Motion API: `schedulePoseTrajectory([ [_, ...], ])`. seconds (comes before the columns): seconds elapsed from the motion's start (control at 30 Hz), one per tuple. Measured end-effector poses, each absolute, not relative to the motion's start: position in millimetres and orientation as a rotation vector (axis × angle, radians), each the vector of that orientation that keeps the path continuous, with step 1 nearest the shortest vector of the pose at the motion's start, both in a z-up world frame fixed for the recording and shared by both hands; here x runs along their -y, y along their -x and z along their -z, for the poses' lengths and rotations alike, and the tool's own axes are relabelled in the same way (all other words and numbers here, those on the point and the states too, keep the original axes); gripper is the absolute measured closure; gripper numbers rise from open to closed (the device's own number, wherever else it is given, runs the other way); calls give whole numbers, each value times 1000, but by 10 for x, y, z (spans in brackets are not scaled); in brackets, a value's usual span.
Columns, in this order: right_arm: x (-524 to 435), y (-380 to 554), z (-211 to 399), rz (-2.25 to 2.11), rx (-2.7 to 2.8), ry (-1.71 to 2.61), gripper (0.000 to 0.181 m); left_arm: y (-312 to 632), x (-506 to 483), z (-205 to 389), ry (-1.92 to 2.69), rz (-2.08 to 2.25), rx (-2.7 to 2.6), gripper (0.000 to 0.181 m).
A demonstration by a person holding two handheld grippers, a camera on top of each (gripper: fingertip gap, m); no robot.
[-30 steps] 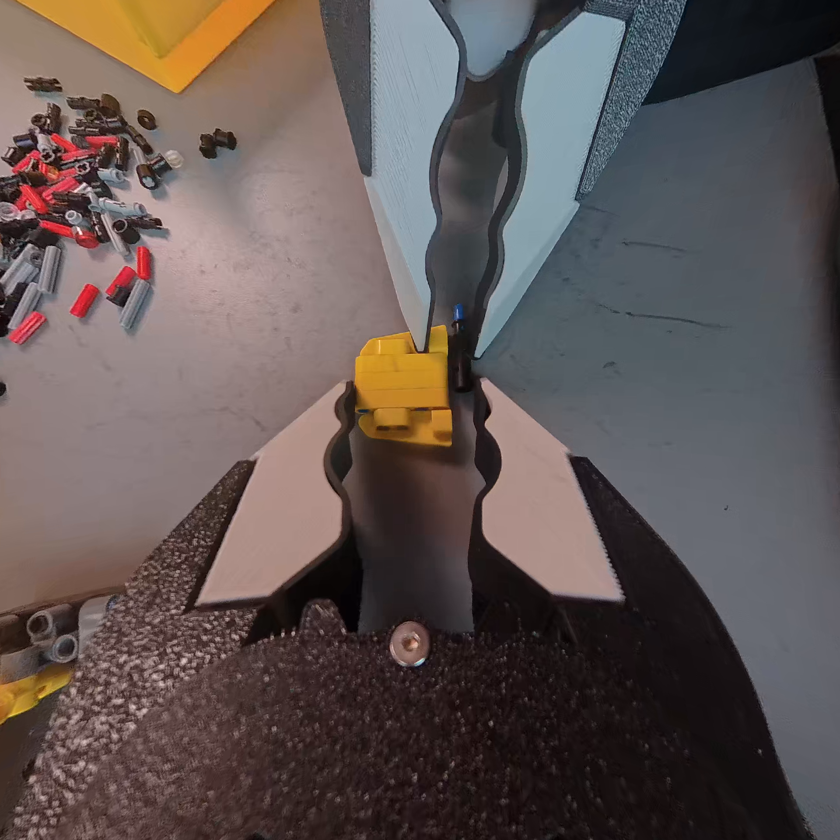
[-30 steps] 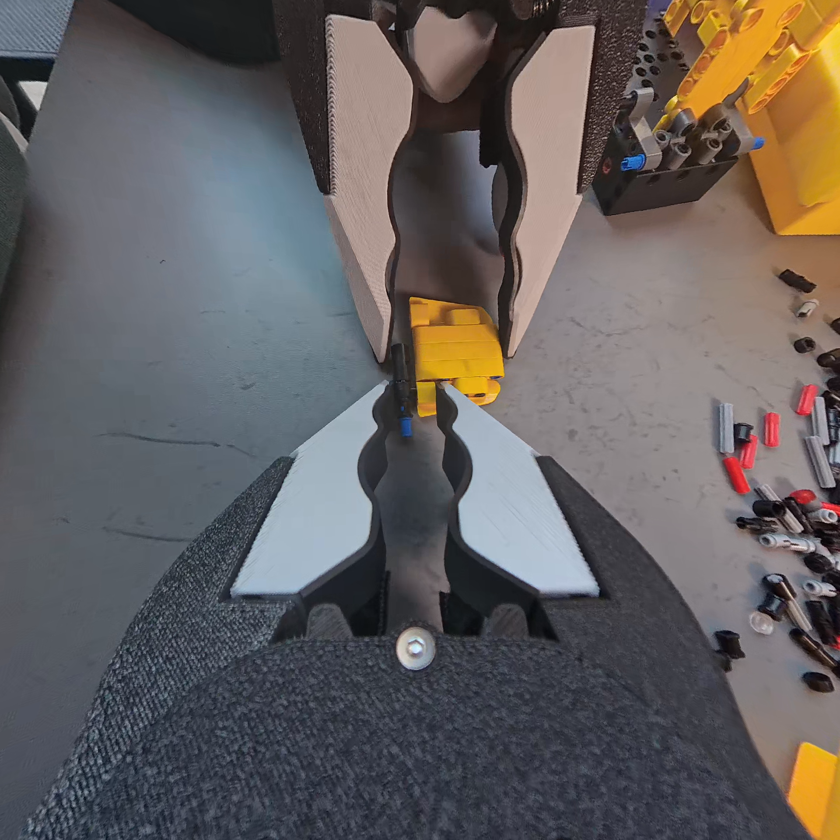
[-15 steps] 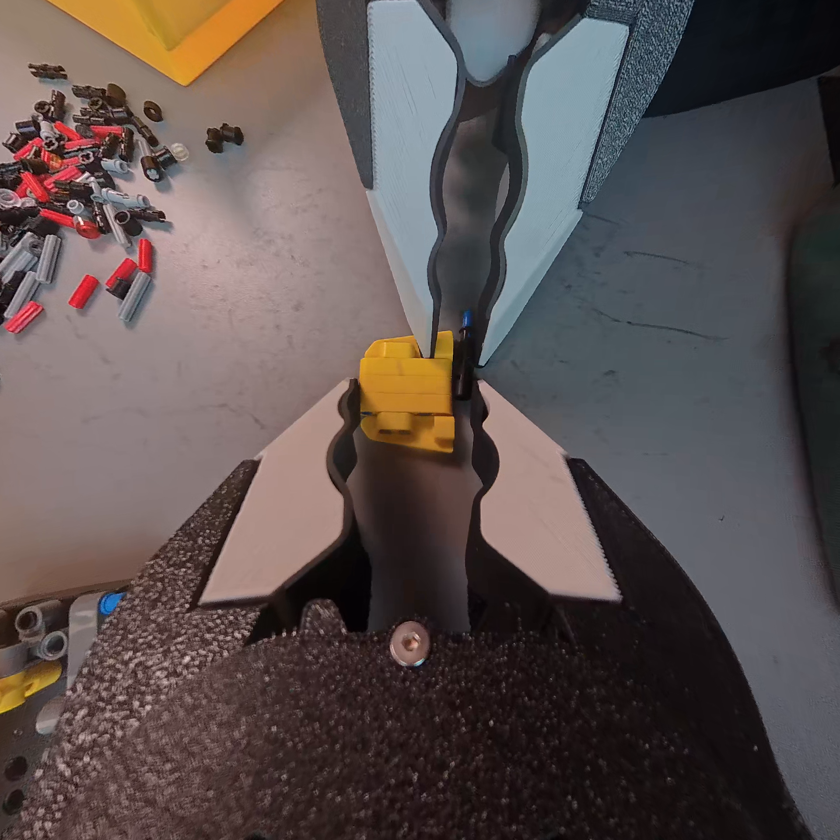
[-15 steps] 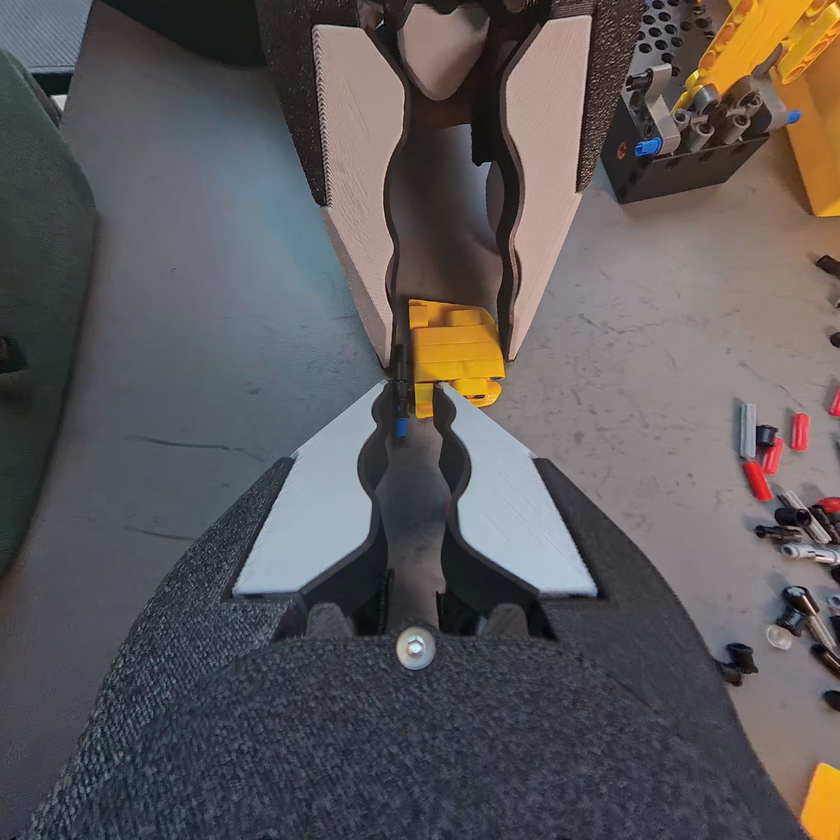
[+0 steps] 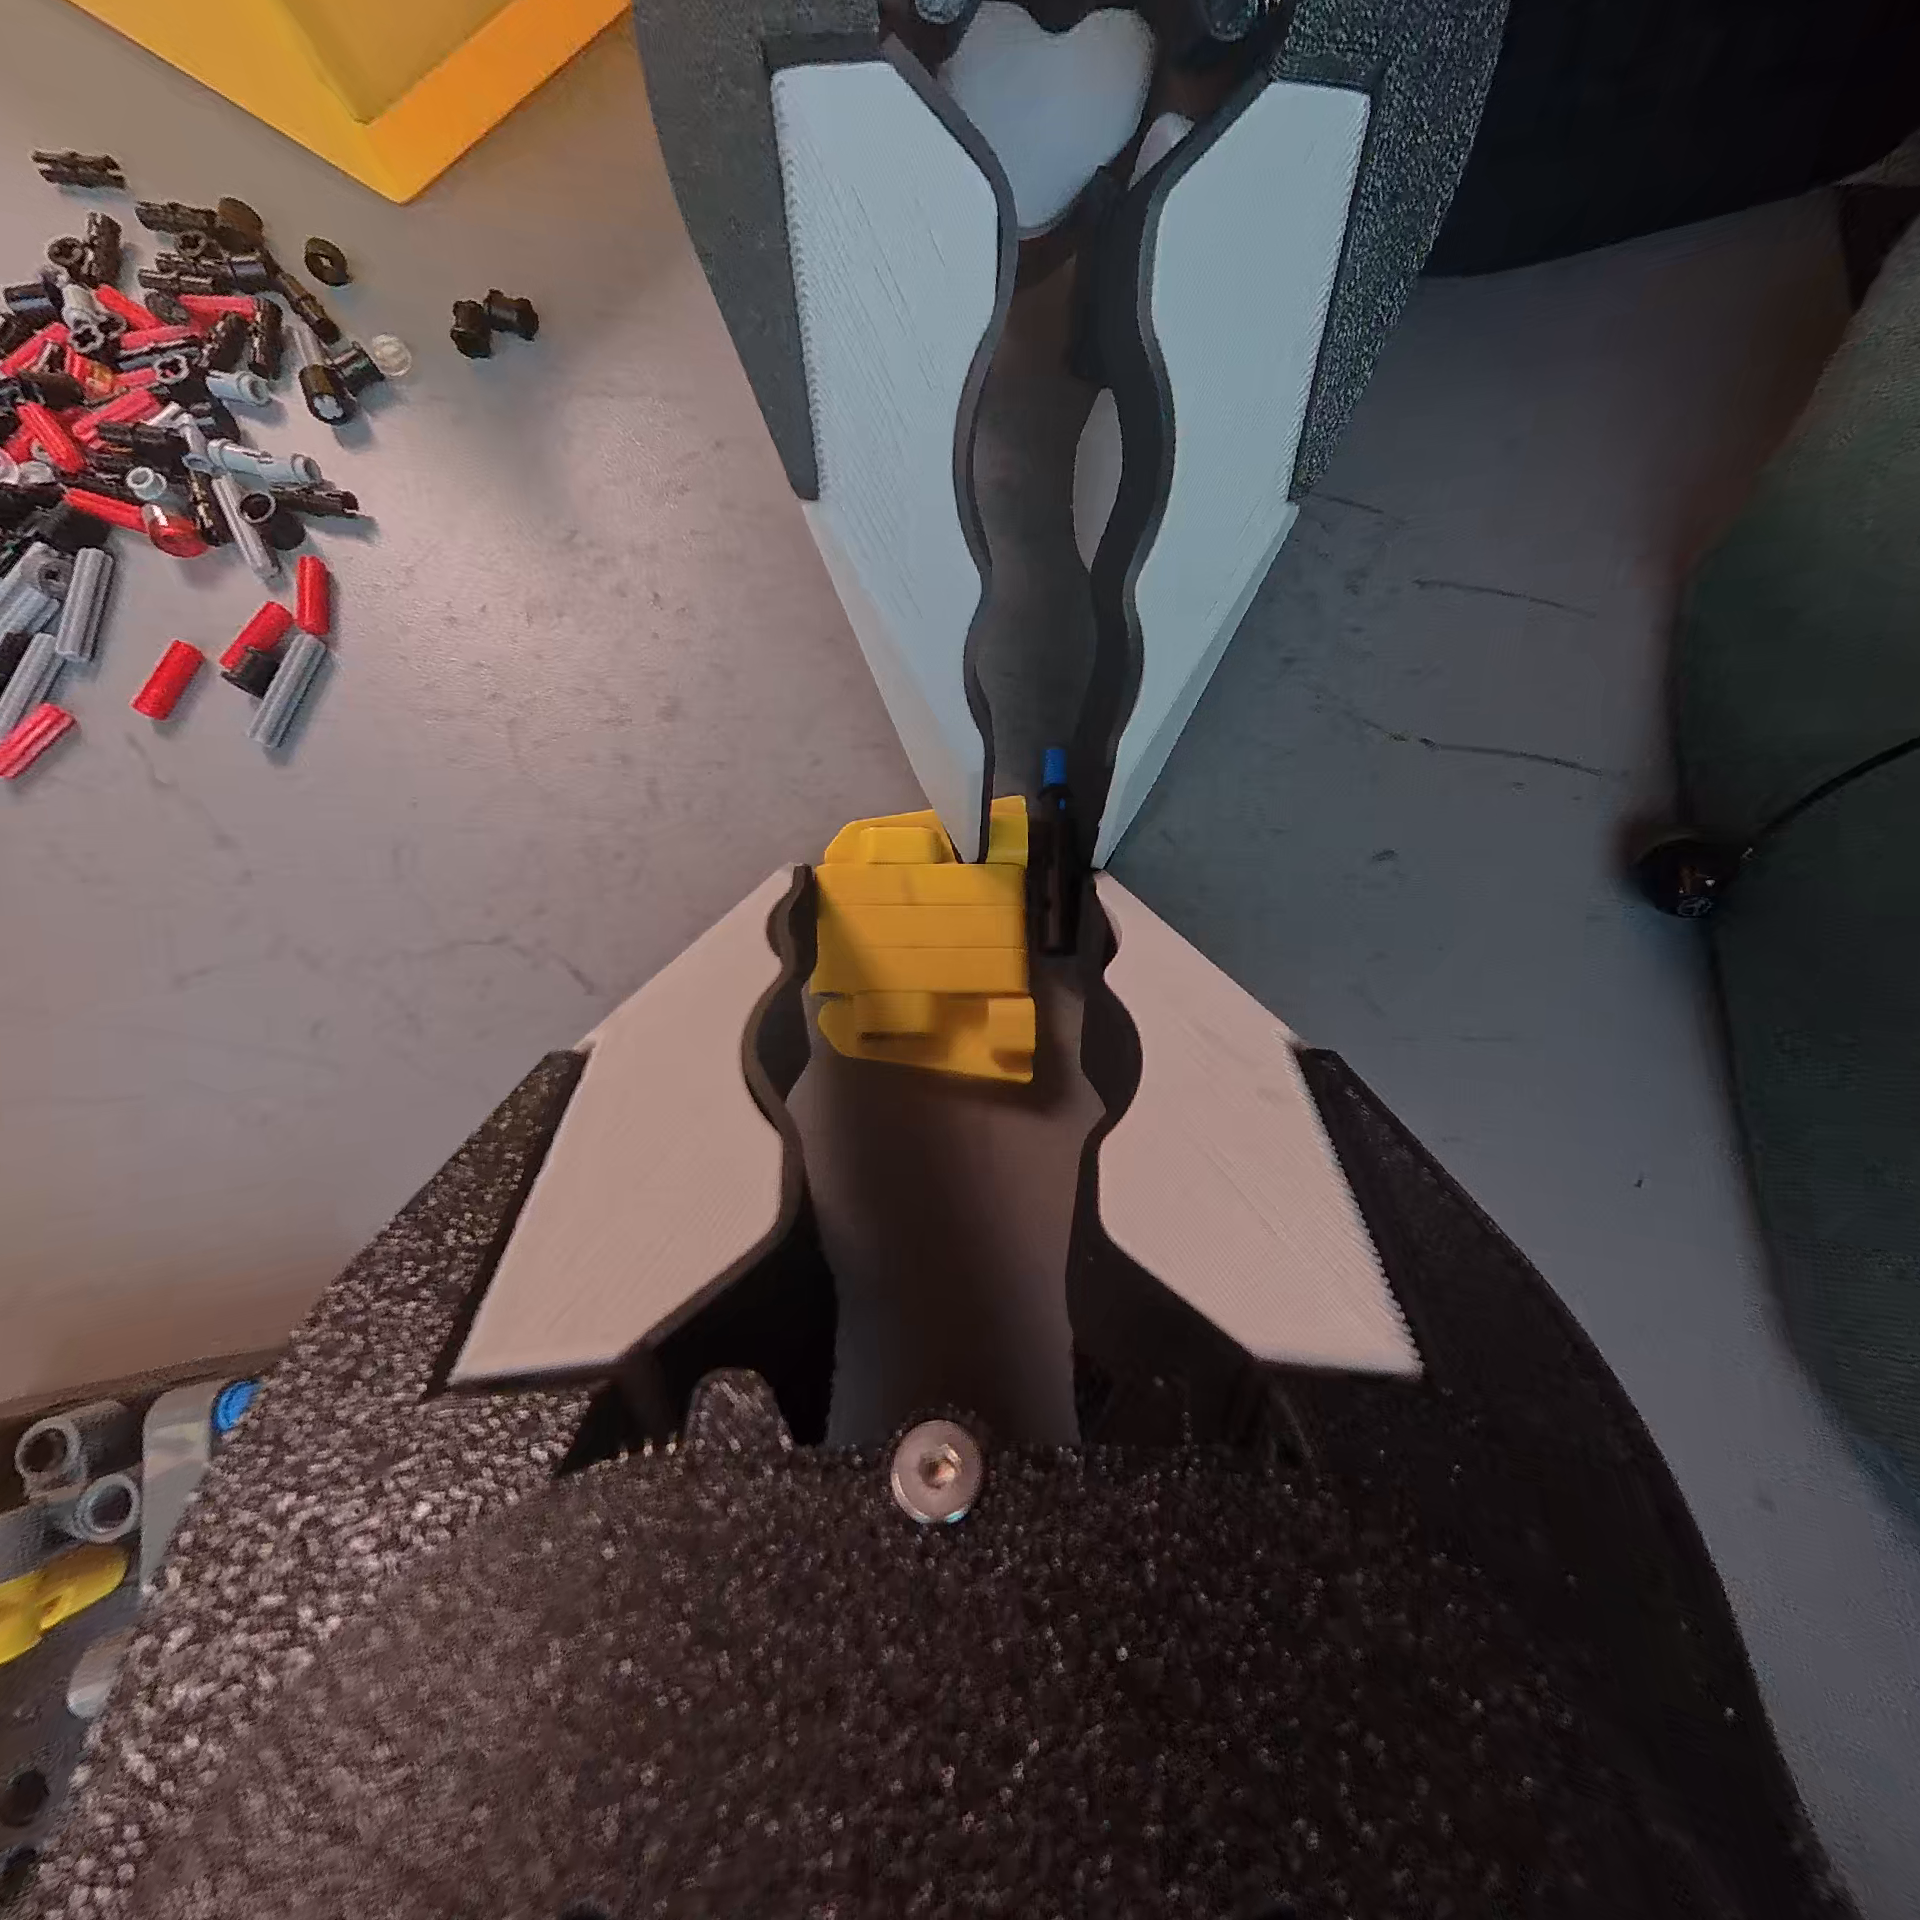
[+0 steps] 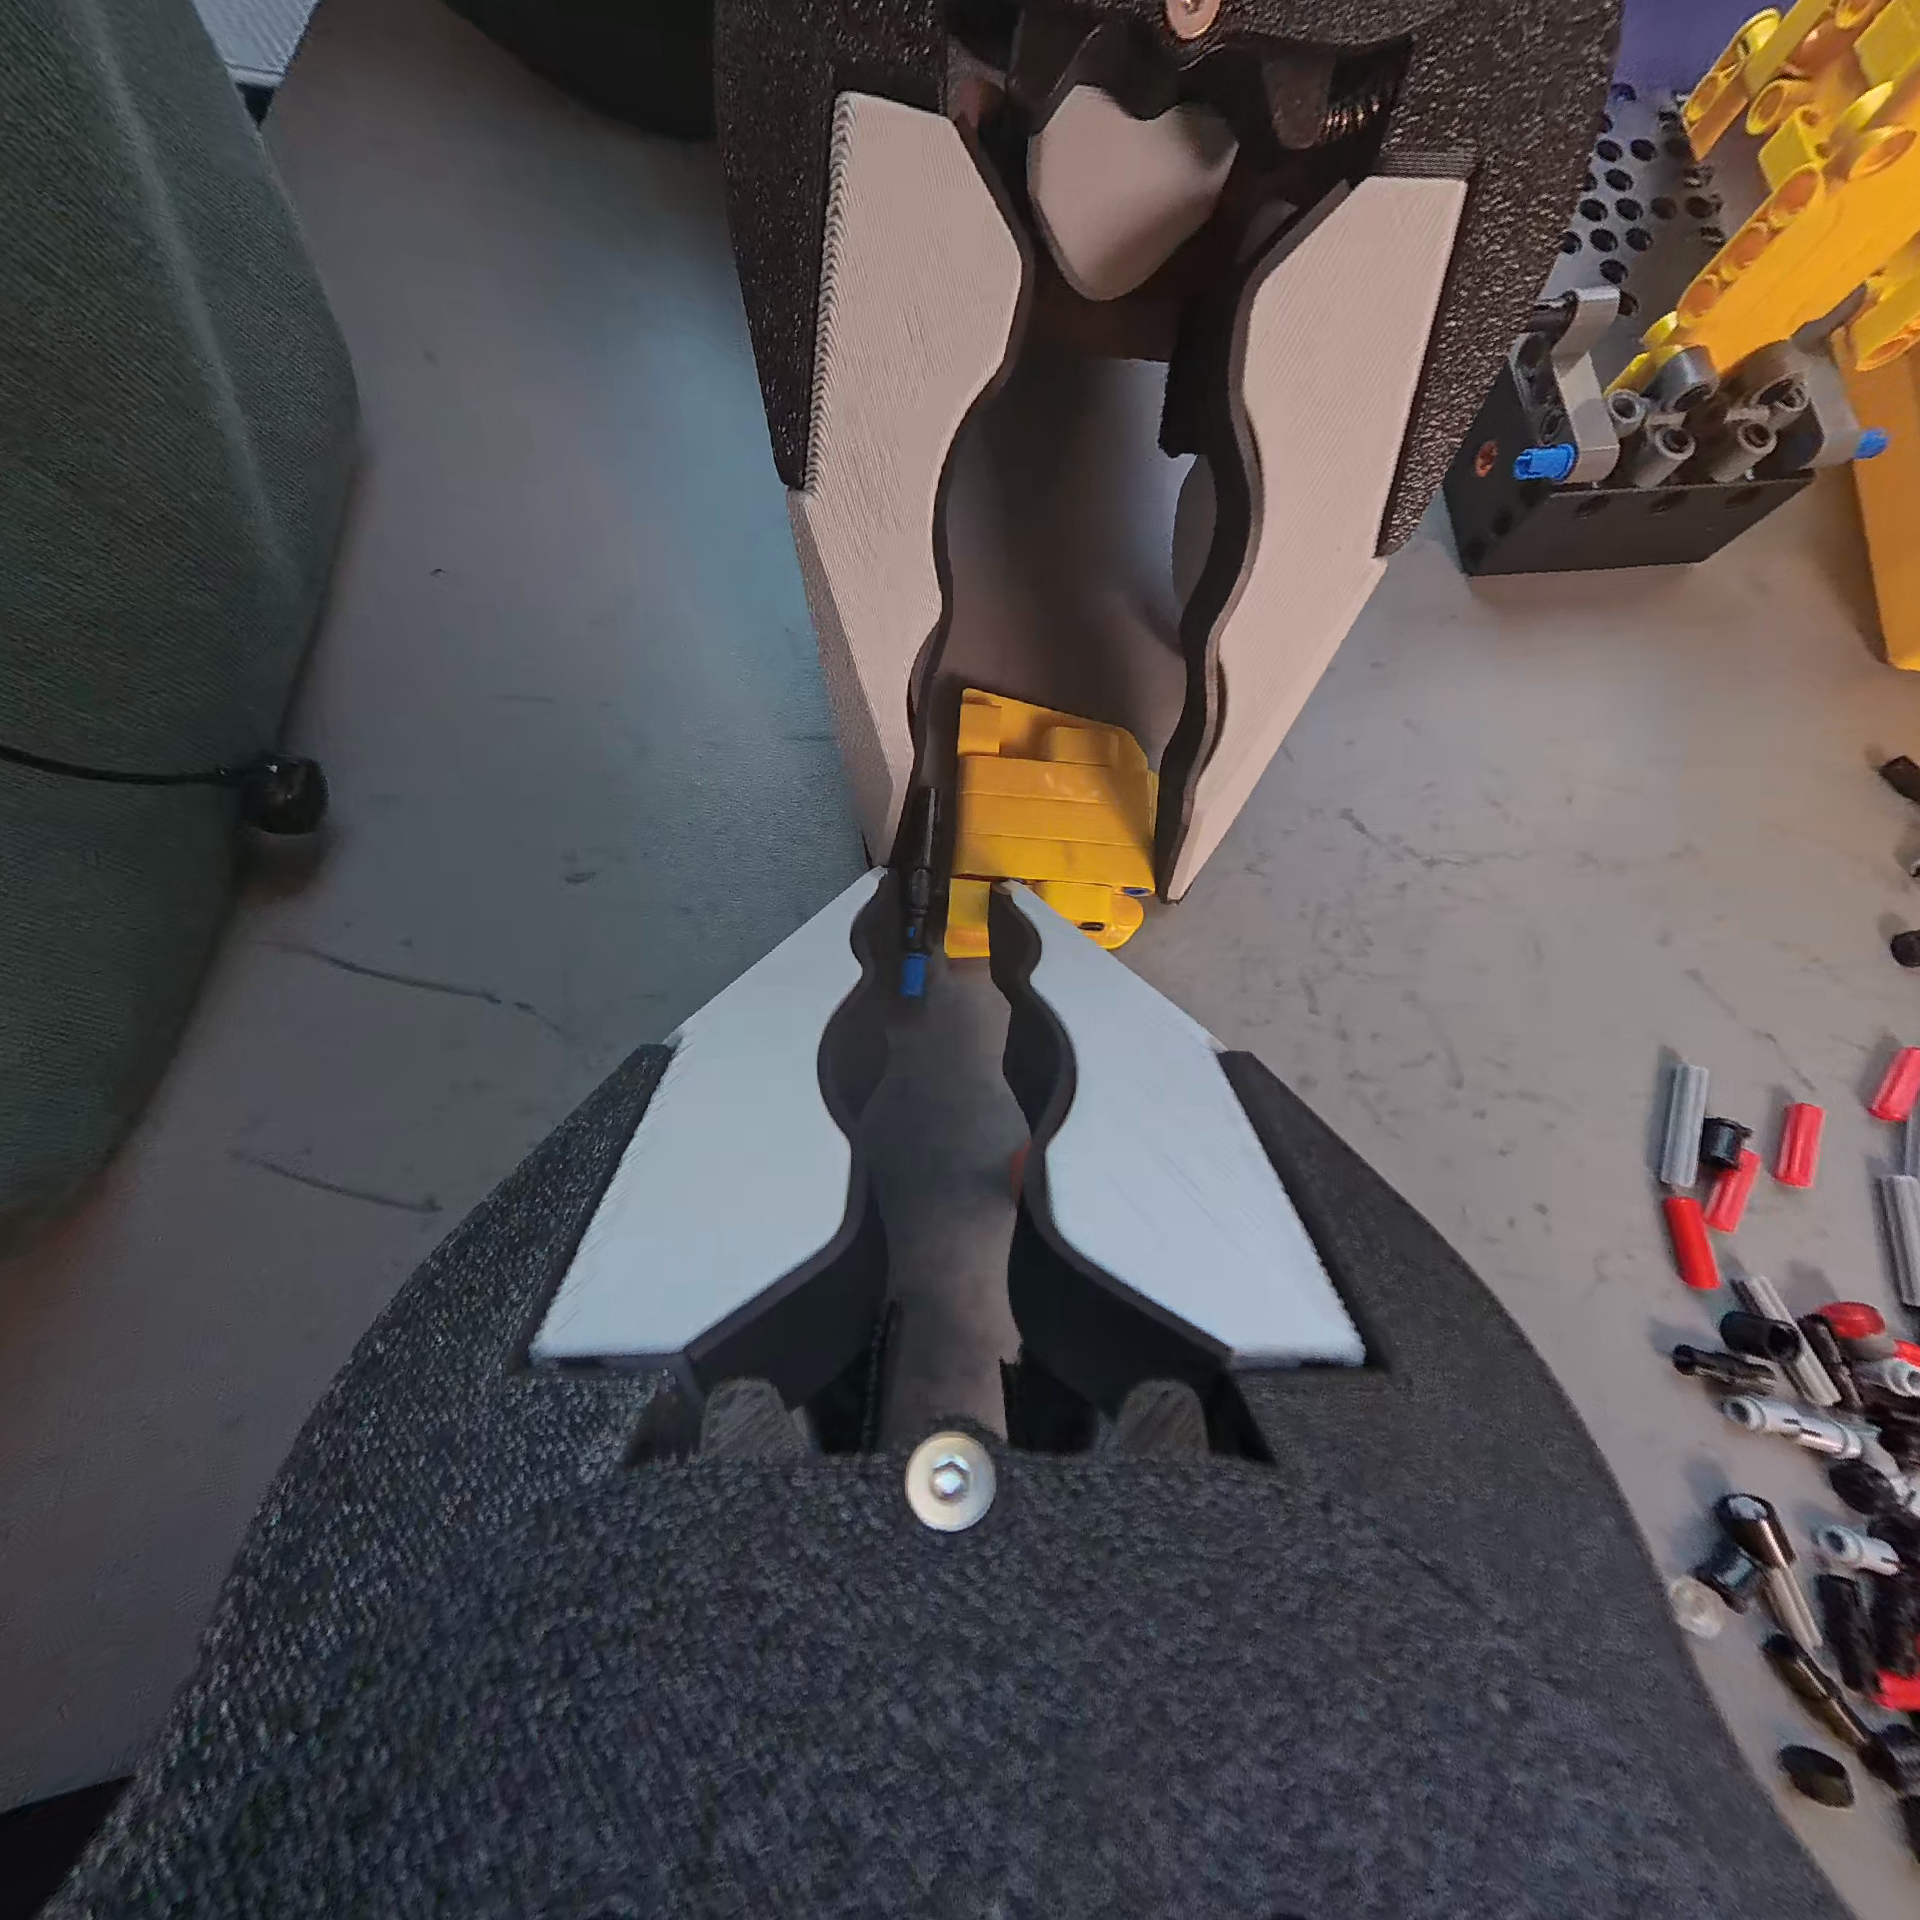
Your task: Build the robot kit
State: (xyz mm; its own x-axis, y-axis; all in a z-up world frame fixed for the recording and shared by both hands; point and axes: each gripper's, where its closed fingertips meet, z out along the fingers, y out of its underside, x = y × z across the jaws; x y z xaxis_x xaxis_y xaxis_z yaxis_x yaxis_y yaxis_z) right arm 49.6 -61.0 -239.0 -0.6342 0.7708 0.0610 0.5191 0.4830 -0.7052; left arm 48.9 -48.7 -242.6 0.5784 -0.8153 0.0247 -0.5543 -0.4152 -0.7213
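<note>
My left gripper (image 5: pixel 940 914) is shut on a yellow brick piece (image 5: pixel 920 935) made of stacked plates, held above the grey table (image 5: pixel 520 831). My right gripper (image 6: pixel 940 904) faces it tip to tip and is shut on a thin black pin with a blue end (image 6: pixel 914 935). The pin lies along the side of the yellow piece (image 6: pixel 1049 810) and touches it. In the left wrist view the right gripper (image 5: pixel 1039 831) comes in from the top, with the pin (image 5: pixel 1055 862) between its tips. In the right wrist view the left gripper (image 6: pixel 1029 831) comes in from the top.
A pile of small red, grey and black pins (image 5: pixel 156 416) lies on the table; it also shows in the right wrist view (image 6: pixel 1818 1403). A yellow box (image 5: pixel 416 83), a black perforated block (image 6: pixel 1662 499) bearing a yellow beam build (image 6: pixel 1818 208), a green-grey cushion (image 6: pixel 125 520) and a black ball on a cord (image 6: pixel 281 795) are nearby. The grippers are tip to tip, or close to it.
Both grippers have moved together, still gripping the yellow piece and the pin. The green-grey cushion and the black ball have come into view at the side.
</note>
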Motion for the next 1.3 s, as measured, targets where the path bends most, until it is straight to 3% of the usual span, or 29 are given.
schedulePoseTrajectory([
  [0.53, 584, -540, 2329, -976, 2280, 1186, 162, -483, 493, 2343, 2106, 577, -1052, 132],
  [0.73, 465, -580, 1559, -1232, 1929, 1127, 142, -483, 420, 1680, 1789, 699, -883, 132],
  [0.9, 470, -588, 1082, -1401, 1631, 1067, 137, -476, 510, 1067, 1449, 736, -797, 132],
  [1.3, 732, -502, 843, -1488, 1501, 959, 155, -518, 582, 863, 1304, 755, -765, 132],
])
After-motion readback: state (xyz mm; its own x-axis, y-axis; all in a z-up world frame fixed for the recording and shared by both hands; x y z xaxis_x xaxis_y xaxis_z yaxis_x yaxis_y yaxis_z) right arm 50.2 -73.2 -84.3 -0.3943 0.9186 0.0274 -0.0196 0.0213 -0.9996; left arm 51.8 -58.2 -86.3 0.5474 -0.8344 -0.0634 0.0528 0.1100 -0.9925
